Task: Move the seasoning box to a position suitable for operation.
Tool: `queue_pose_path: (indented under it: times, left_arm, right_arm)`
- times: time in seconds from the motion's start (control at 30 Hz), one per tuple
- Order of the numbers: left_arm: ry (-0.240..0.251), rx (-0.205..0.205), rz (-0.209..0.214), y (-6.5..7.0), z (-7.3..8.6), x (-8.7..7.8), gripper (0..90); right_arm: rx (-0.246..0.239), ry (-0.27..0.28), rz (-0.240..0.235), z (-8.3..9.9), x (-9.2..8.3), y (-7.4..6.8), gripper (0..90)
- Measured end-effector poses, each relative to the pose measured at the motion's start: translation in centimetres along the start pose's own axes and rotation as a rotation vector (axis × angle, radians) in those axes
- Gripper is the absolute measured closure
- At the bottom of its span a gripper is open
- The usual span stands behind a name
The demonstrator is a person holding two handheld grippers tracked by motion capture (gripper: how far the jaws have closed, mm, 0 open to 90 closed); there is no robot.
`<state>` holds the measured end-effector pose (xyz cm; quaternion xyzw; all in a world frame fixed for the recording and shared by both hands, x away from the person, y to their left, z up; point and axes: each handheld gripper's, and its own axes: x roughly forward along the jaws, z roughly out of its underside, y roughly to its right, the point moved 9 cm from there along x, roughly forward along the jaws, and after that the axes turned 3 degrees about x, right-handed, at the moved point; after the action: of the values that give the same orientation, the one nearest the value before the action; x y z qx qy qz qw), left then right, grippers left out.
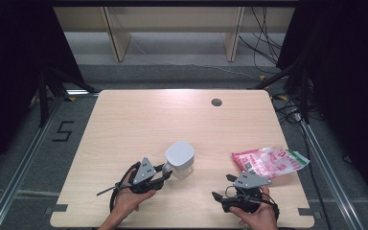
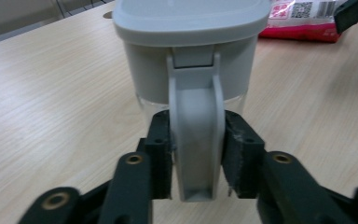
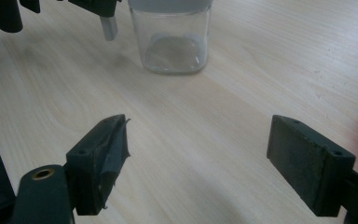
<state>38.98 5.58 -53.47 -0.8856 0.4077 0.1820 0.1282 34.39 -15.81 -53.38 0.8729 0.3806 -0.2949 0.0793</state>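
Step in hand: by my reading, taking hold of the jug [image 1: 180,159] by its handle [image 2: 196,140], and the grip looks just made.
Where the jug is: lower middle of the high view, standing upright on the table [image 1: 139,124]; grey lid on top, clear empty body below in the right gripper view.
Left gripper [image 1: 165,173]: jaws drawn in narrow, one pad on each side of the grey handle in the left gripper view; both pads appear to press the handle's flanks, so I call it clamped on.
Right gripper [image 1: 222,195]: lower right of the high view, jaws spread wide, nothing but bare tabletop between them, well apart from the jug.
Packet [image 1: 270,161]: the pink and white bag lies flat at right centre of the high view, just above the right gripper, touching neither tool.
Doing it well: the pads sit low on the handle, so a lift may let the body swing; I would keep the wrist level and raise slowly.
What to watch: smooth plastic can slip between the pads; test the hold with a small lift first.
Spare hand: the wide right jaws are free to steady the glass wall if the jug tips.
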Motion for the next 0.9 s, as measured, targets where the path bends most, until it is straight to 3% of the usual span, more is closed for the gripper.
queue_pose_path:
  times: [0.1, 0.23, 0.37, 0.4, 0.57, 0.6, 0.7, 0.9]
  left_arm:
    - [-0.005, -0.020, 0.007, 0.3, -0.1, 0.1, 66.8]
    - [-0.004, -0.042, 0.018, 0.7, -0.1, 0.0, 67.3]
    - [0.002, -0.047, 0.066, 1.6, -0.2, 0.1, 67.3]
    - [0.003, -0.060, 0.069, 1.8, -0.2, 0.2, 67.5]
    - [-0.007, -0.079, 0.098, 2.6, -0.5, 0.9, 67.6]
    - [-0.011, -0.062, 0.095, 2.6, -0.7, 1.1, 67.7]
    - [-0.016, -0.069, 0.059, 2.5, -1.0, 1.8, 67.7]
    - [-0.011, -0.067, 0.051, 2.3, -1.4, 2.7, 67.8]
  right_arm:
    - [0.006, -0.007, -0.013, 0.1, 0.0, -0.1, 21.2]
    - [-0.010, -0.004, 0.010, 0.0, -0.1, 0.1, 21.3]
    - [0.008, -0.002, 0.010, 0.0, -0.1, -0.1, 21.3]
    - [-0.016, 0.005, 0.008, -0.1, -0.1, 0.1, 21.3]
    - [-0.022, 0.005, 0.007, -0.1, 0.0, 0.1, 21.3]
    - [-0.024, 0.005, 0.007, -0.1, 0.0, 0.1, 21.3]
    - [-0.008, -0.003, -0.009, -0.1, 0.0, -0.1, 21.4]
    - [-0.011, -0.005, -0.011, 0.0, 0.0, -0.1, 21.3]
